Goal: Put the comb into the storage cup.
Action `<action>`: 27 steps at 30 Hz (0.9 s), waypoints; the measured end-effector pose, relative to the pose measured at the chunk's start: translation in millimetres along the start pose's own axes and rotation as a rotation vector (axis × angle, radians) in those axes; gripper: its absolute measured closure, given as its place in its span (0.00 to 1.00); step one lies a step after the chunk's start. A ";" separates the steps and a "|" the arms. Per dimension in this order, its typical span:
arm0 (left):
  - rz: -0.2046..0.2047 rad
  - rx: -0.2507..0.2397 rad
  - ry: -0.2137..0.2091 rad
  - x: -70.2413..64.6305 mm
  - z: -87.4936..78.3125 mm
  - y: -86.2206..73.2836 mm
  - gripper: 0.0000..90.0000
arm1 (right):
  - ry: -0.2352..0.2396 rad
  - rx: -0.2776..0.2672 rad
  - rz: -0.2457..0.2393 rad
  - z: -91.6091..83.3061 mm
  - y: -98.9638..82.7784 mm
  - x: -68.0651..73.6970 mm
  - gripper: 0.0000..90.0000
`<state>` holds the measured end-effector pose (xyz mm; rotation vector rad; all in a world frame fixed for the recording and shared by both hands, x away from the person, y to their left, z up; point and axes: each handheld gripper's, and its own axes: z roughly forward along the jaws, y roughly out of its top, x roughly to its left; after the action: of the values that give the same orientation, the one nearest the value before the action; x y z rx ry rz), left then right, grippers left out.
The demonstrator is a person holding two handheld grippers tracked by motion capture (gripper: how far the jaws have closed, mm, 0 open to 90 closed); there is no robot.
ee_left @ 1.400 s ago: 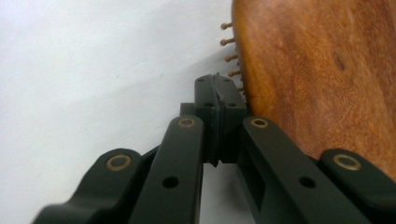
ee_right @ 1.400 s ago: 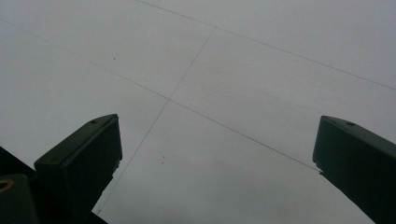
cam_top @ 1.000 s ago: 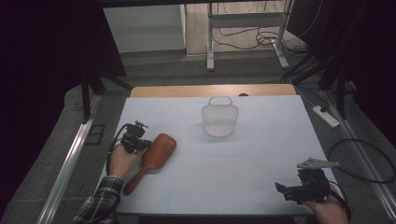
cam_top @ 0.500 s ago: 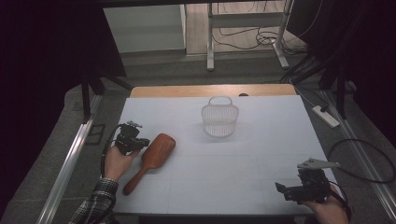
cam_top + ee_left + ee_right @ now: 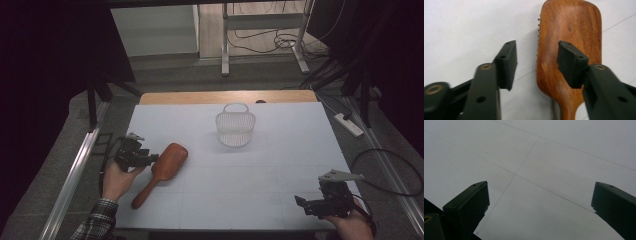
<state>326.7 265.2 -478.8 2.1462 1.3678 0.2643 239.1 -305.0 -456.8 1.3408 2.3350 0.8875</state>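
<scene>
The wooden hairbrush (image 5: 162, 171) lies bristles-down on the worktop (image 5: 280, 165) near its left edge, the left claw (image 5: 150, 160) has just been opening with nothing gripped, basket (image 5: 235, 128) empty, the right claw (image 5: 306, 204) gapes idle.

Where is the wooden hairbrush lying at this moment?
In the high view the wooden hairbrush lies flat on the left side of the table, just right of the left claw and below-left of the wire basket.

The brush (image 5: 570, 37) is smooth, varnished wood; the table (image 5: 280, 165) matt white; the basket (image 5: 235, 128) white wire mesh.
</scene>
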 end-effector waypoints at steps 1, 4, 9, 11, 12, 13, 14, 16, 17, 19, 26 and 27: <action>-0.001 0.000 0.006 -0.9 -1.5 -1.8 0.49 | -0.001 -0.002 -0.001 0.0 -0.1 0.1 0.02; -0.007 -0.005 0.006 -2.9 -7.3 -10.3 0.37 | 0.001 -0.002 -0.004 0.0 0.0 0.3 0.02; -0.042 -0.026 0.003 -2.7 -15.5 -22.0 0.24 | 0.001 -0.003 -0.010 -0.2 0.2 0.8 0.02; -0.058 -0.039 0.006 -2.6 -19.1 -26.5 0.17 | 0.003 -0.005 -0.012 -0.3 0.2 1.0 0.02; -0.057 -0.042 0.003 -2.7 -21.6 -29.9 0.15 | 0.003 -0.005 -0.012 -0.3 0.2 1.1 0.02; -0.060 -0.043 0.004 -2.9 -23.0 -32.0 0.09 | 0.004 -0.006 -0.013 -0.3 0.2 1.1 0.02; -0.062 -0.045 0.004 -2.9 -24.1 -33.8 0.08 | 0.004 -0.005 -0.013 -0.3 0.2 1.1 0.02; -0.079 -0.055 -0.020 -1.9 -26.5 -39.8 0.06 | 0.005 -0.004 -0.012 -0.1 0.3 1.2 0.01; -0.081 -0.058 -0.026 -1.9 -27.1 -41.3 0.05 | 0.006 -0.004 -0.013 -0.2 0.3 1.3 0.01; -0.079 -0.064 -0.032 -2.7 -28.5 -44.5 0.04 | 0.006 -0.005 -0.014 -0.2 0.4 1.3 0.01; -0.048 -0.130 -0.063 -5.2 -33.4 -52.4 0.01 | 0.011 -0.012 -0.015 -0.9 0.2 1.2 0.01; -0.054 -0.140 -0.075 -5.3 -33.7 -53.9 0.00 | 0.011 -0.013 -0.016 -0.8 0.2 1.2 0.01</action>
<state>267.8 289.5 -480.9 1.9820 1.3227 0.2480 238.1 -304.2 -456.0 1.3133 2.3409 0.9052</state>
